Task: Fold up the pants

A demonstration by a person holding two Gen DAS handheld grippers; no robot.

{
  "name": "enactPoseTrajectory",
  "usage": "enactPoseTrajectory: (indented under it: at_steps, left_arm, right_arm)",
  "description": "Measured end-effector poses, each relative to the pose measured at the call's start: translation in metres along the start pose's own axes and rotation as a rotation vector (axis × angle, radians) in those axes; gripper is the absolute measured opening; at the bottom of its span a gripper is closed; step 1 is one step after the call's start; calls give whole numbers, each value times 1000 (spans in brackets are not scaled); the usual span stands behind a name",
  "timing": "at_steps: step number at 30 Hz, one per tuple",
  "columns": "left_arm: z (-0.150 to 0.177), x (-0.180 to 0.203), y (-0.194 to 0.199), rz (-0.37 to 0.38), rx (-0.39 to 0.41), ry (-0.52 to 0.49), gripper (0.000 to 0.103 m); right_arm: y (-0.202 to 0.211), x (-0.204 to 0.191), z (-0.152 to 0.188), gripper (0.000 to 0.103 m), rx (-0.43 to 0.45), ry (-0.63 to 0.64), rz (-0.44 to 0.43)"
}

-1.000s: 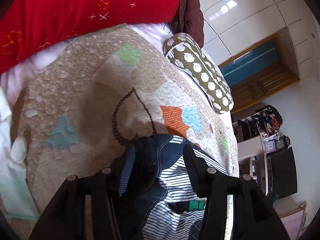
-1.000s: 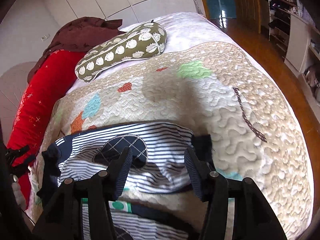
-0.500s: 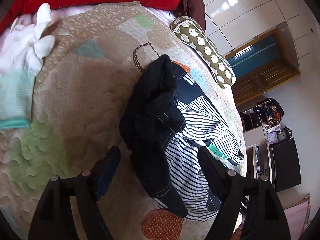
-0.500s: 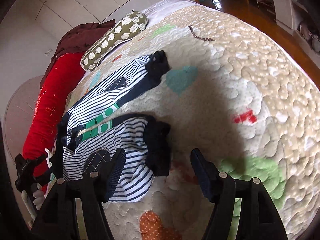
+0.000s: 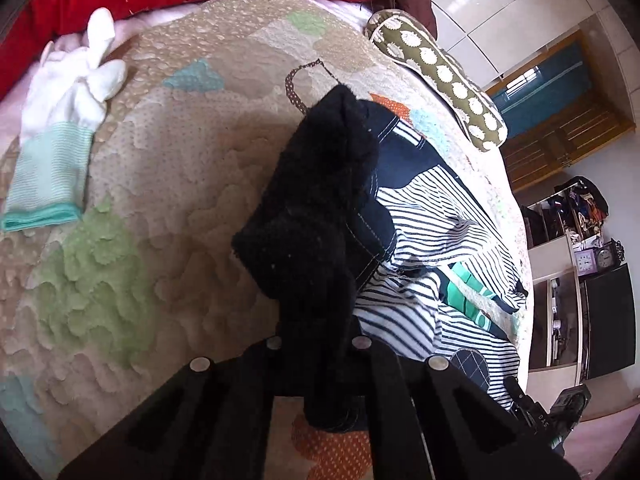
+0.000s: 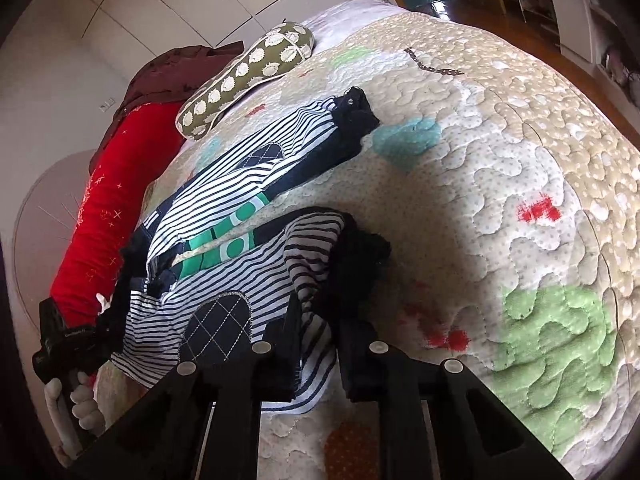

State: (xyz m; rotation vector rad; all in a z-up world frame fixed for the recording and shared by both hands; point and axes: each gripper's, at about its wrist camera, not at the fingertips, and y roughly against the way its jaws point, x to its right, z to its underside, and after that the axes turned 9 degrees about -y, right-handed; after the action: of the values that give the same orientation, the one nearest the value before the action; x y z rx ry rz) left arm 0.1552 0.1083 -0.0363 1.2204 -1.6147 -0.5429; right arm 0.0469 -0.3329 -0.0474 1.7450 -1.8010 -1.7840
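Observation:
Small pants with navy and white stripes, green patches and black fleece lining (image 5: 424, 248) lie on a quilted bedspread (image 5: 168, 184), both legs stretched out. My left gripper (image 5: 316, 344) is shut on the black waistband end (image 5: 316, 216), which bunches up in front of it. My right gripper (image 6: 316, 320) is shut on the black cuff of the nearer leg (image 6: 352, 256). The farther leg (image 6: 288, 144) lies flat with its own black cuff beyond it. The left gripper also shows at the waist end in the right wrist view (image 6: 68, 344).
A white and mint glove (image 5: 64, 136) lies at the quilt's left. A green dotted pillow (image 6: 248, 76), a red bolster (image 6: 116, 196) and a brown cloth (image 6: 172, 68) line the bed's head. Wooden floor and shelves lie past the bed's edge (image 6: 560, 24).
Both grippers were open above the spread pants half a second ago. Now both have come down and closed, the left on the waistband, the right on the near leg's cuff.

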Motion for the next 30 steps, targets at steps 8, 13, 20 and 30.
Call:
enactPoseTrajectory:
  at_steps: [8, 13, 20, 30]
  left_arm:
    - [52, -9, 51, 13, 60, -6, 4]
    - [78, -28, 39, -37, 28, 23, 15]
    - [100, -49, 66, 12, 104, 21, 26]
    - [109, -55, 115, -62, 255, -45, 31]
  right_arm:
    - [42, 7, 31, 16, 7, 8, -32]
    - [37, 15, 52, 20, -5, 55, 44]
    - [56, 10, 42, 48, 46, 92, 65]
    - [-23, -18, -80, 64, 28, -72, 102]
